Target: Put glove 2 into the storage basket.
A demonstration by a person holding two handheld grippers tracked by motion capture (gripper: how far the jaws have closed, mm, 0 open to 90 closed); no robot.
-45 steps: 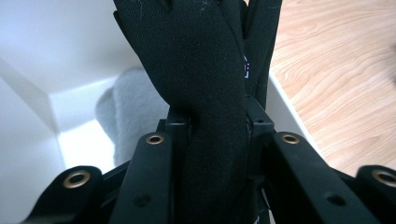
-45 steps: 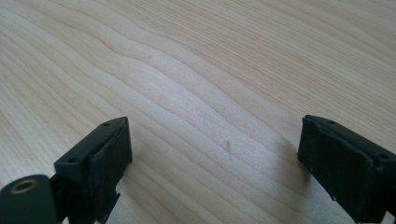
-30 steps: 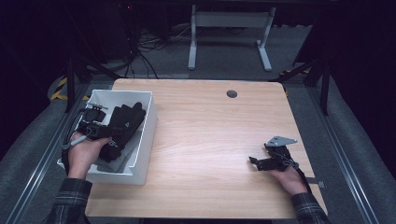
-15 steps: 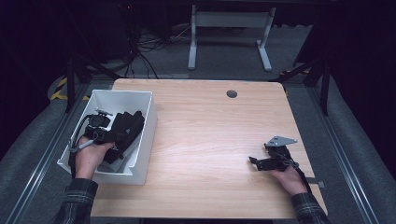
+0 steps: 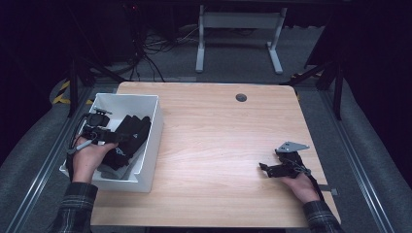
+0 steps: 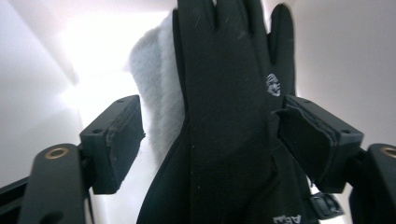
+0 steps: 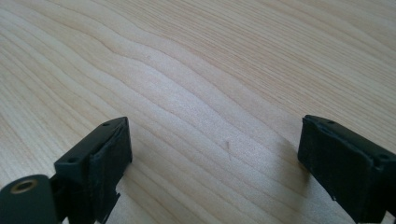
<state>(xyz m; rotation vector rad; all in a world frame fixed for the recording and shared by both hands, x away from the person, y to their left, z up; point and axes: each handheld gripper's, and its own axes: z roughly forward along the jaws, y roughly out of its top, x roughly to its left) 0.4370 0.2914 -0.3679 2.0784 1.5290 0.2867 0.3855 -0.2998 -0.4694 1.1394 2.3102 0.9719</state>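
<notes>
A pair of black gloves (image 5: 127, 138) lies in the white bin (image 5: 145, 104) at the table's left. My left gripper (image 5: 112, 138) reaches into the bin, held level over them. In the left gripper view a black glove (image 6: 224, 107) with grey fleece lining (image 6: 156, 79) runs up between the jaws. The jaws have just been opening, and the pads (image 6: 119, 135) stand off the glove's sides. My right gripper (image 5: 265, 168) rests on the wooden table (image 5: 214, 141) at the near right, open, with bare wood between its fingers (image 7: 100, 154).
The bin's white walls (image 6: 37, 84) close in on both sides of the left gripper. A round cable hole (image 5: 241, 97) sits at the table's far edge. Table legs and cables lie on the dark floor beyond.
The left hand has shifted slightly inside the bin over the gloves. The right hand and its gripper have stayed put.
</notes>
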